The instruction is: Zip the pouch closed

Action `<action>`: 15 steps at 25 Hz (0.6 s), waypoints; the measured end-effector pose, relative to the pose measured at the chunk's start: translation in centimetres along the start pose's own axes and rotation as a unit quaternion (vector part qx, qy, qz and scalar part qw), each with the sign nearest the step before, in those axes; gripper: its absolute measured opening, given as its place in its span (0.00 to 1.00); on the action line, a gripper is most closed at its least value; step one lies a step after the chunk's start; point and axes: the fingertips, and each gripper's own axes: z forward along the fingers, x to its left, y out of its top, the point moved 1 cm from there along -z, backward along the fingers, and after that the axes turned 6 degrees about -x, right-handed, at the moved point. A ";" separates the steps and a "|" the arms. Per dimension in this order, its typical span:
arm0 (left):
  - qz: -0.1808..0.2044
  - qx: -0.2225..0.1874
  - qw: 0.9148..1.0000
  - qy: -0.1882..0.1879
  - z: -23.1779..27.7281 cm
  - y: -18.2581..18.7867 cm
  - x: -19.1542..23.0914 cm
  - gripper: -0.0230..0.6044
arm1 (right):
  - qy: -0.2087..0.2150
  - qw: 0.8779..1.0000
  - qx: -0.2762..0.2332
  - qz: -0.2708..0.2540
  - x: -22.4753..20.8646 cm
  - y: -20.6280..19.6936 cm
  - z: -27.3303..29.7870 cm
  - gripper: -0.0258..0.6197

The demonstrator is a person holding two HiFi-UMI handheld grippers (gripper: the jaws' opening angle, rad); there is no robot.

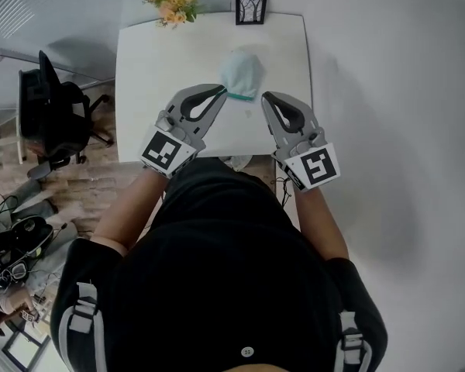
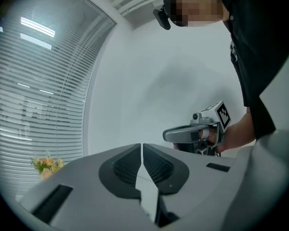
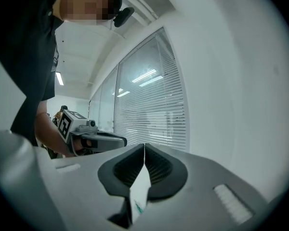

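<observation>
Looking down, we see the pale teal pouch (image 1: 242, 71) lying on the white worktop (image 1: 143, 76), in its far half. Our left tool (image 1: 221, 91) has its jaws pressed together, its tip touching the pouch's near left corner; whether it pinches the fabric we cannot tell. Our right tool (image 1: 266, 97), jaws likewise together, sits just beside the pouch's near right edge.

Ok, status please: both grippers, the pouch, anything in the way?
Left gripper shut, empty; right gripper shut, empty. Pouch on table, not held, zip state unclear. Flowers and frame at far edge, not in the way.
</observation>
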 end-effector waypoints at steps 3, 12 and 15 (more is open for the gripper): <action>0.007 -0.001 1.000 -0.001 -0.1 0.1 -0.5 0.05 | 0.004 1.000 -0.005 0.000 0.0 0.1 -0.1 0.06; 0.007 0.009 1.000 -0.003 0.4 -0.3 -0.8 0.05 | 0.005 1.000 -0.010 0.000 -0.6 -0.2 0.0 0.06; 0.011 0.011 1.000 -0.003 0.6 -0.1 -0.6 0.05 | 0.001 1.000 -0.018 0.006 -1.0 0.1 -0.1 0.06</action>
